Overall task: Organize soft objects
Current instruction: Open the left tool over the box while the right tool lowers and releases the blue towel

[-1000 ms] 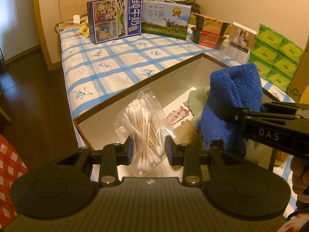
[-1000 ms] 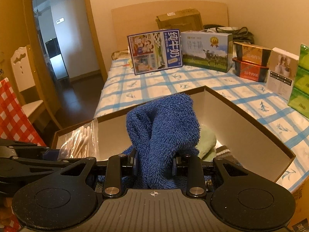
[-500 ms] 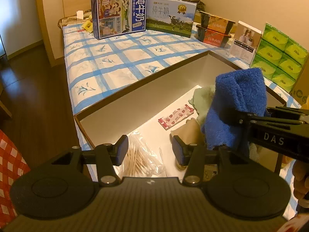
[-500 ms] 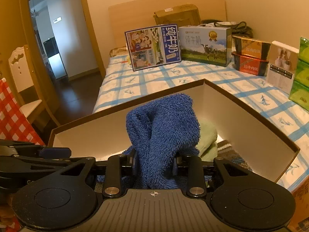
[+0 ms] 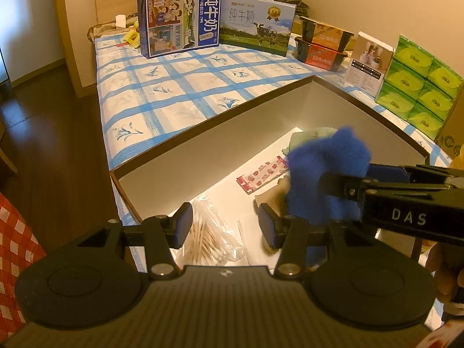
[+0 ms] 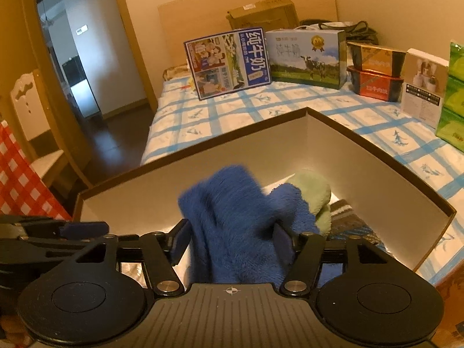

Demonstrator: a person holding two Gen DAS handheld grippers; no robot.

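Observation:
A large open cardboard box (image 5: 261, 107) (image 6: 377, 156) sits on the bed. My left gripper (image 5: 224, 226) is open and empty above a clear bag of cotton swabs (image 5: 208, 237) lying on the box floor. My right gripper (image 6: 229, 237) has its jaws spread, and a blurred blue fluffy towel (image 6: 235, 217) (image 5: 327, 165) sits between them, sagging into the box. A green cloth (image 6: 313, 194) (image 5: 310, 136) and a striped dark cloth (image 6: 351, 217) lie in the box behind it. A red-patterned packet (image 5: 261, 174) lies on the box floor.
Milk cartons (image 5: 179, 23) (image 5: 256, 23), black food trays (image 5: 322, 43), a white box (image 5: 369, 61) and green tissue packs (image 5: 420, 84) line the far and right sides of the blue-checked bedspread (image 5: 174, 92). A red checked cloth (image 5: 14, 246) is at the left.
My left gripper let go of the cotton swab bag, which now lies on the box floor. My right gripper opened around the blue towel, which has dropped lower into the box.

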